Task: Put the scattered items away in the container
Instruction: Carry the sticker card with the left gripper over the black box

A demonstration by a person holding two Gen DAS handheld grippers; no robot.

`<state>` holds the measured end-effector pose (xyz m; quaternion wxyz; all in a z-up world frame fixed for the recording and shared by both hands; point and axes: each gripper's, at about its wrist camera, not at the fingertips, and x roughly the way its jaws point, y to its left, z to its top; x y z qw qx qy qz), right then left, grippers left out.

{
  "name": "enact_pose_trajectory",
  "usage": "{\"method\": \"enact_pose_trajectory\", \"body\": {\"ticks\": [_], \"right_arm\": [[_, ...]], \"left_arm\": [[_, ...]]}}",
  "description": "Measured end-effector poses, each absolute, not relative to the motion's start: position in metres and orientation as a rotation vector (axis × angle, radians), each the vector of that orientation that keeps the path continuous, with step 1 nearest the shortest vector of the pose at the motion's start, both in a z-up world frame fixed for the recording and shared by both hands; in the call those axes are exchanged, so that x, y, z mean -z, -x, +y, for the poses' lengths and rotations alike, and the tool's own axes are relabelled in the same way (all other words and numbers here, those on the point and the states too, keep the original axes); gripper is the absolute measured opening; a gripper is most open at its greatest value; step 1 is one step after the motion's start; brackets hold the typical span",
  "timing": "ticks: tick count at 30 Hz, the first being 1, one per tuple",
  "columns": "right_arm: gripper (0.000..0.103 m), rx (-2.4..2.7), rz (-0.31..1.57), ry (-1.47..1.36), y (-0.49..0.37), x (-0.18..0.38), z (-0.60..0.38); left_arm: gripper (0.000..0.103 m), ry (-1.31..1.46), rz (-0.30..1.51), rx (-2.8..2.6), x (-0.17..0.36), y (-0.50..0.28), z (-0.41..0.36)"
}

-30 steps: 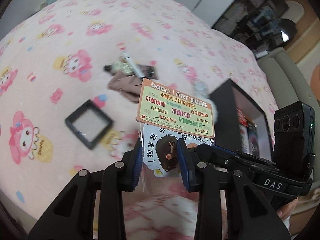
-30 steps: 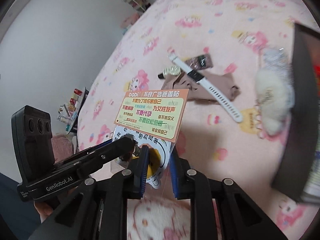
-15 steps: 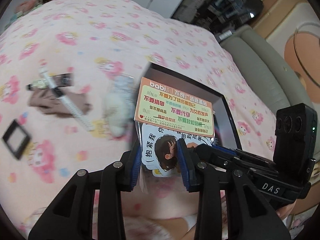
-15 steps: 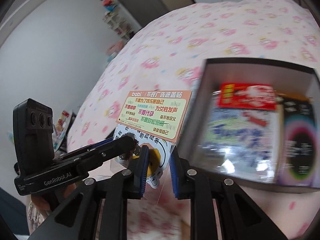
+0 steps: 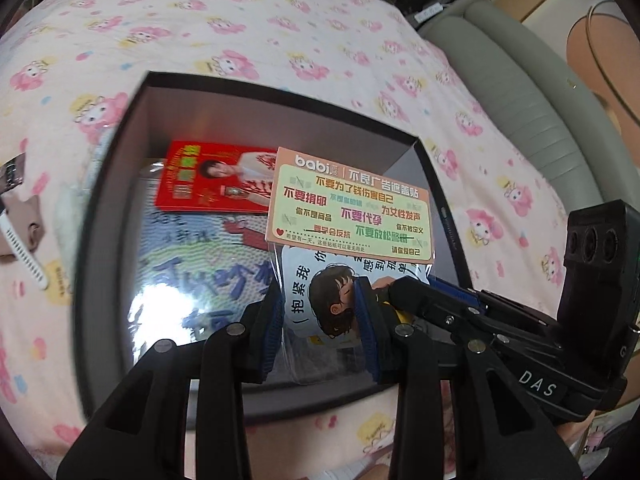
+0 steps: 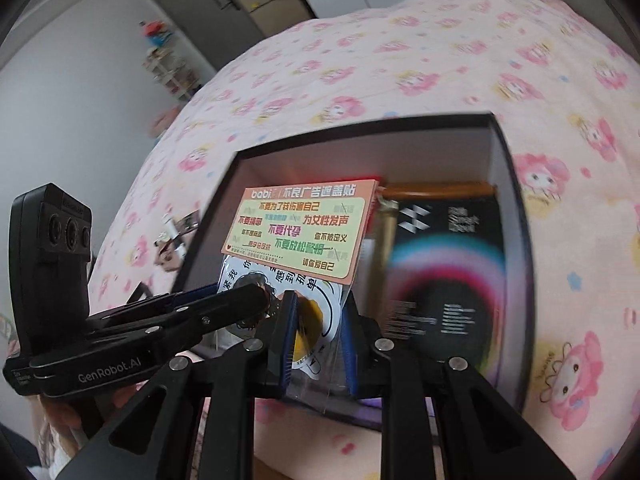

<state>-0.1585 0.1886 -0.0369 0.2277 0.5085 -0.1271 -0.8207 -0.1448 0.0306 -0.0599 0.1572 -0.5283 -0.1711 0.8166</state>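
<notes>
The right gripper is closed down tight, and in the left wrist view its fingertips reach in from the right and pinch the right edge of the sticker pack. The left gripper stands partly open with the lower part of the pack's clear sleeve in its gap. Whether its blue pads press on the sleeve cannot be told. Both grippers tilt steeply downward, side by side, and converge on the one pack from either side, so each shows in the other's camera. Beneath them spreads the pink cartoon-print bedspread, which covers the whole bed. On it sits the container, a black open-topped box with grey inner walls, directly below the two grippers. The pack hangs upright above the box's opening, its orange printed header uppermost, clear of the things inside. In the box lie a glossy packet with blue lettering, a black carton with a rainbow ring to its right, and a red booklet toward the far wall. Out on the bedspread, beyond the box's left wall, a white watch strap lies across a brown cloth.
</notes>
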Motion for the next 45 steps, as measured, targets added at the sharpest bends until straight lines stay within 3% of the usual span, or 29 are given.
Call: {"method": "enact_pose_trajectory", "body": {"ticks": [3, 23, 27, 31, 36, 41, 43, 45], "right_arm": [[0.018, 2.273, -0.416, -1.444, 0.164, 0.05, 0.198], [0.019, 2.379, -0.255, -1.619, 0.174, 0.079, 0.197], [0.019, 2.379, -0.298, -1.628, 0.175, 0.078, 0.199], [0.019, 2.428, -0.266, -1.607, 0.172, 0.073, 0.199], [0.019, 2.471, -0.266, -1.549, 0.169, 0.064, 0.202], [0.019, 2.576, -0.188, -1.516, 0.165, 0.055, 0.203], [0.019, 2.596, -0.165, -1.515, 0.165, 0.054, 0.203], [0.019, 2.598, -0.157, -1.514, 0.165, 0.054, 0.203]], "left_arm": [[0.034, 1.555, -0.474, -2.322, 0.072, 0.152, 0.039], [0.034, 1.677, -0.509, -2.271, 0.109, 0.167, 0.053], [0.036, 1.689, -0.506, -2.302, 0.108, 0.167, 0.05], [0.036, 1.735, -0.364, -2.338, 0.108, 0.163, 0.059], [0.043, 1.754, -0.179, -2.318, 0.103, 0.161, 0.077], [0.056, 1.685, -0.332, -2.337, 0.084, 0.16, 0.059], [0.056, 1.678, -0.411, -2.372, 0.078, 0.161, 0.047], [0.054, 1.694, -0.373, -2.451, 0.076, 0.164, 0.041]]}}
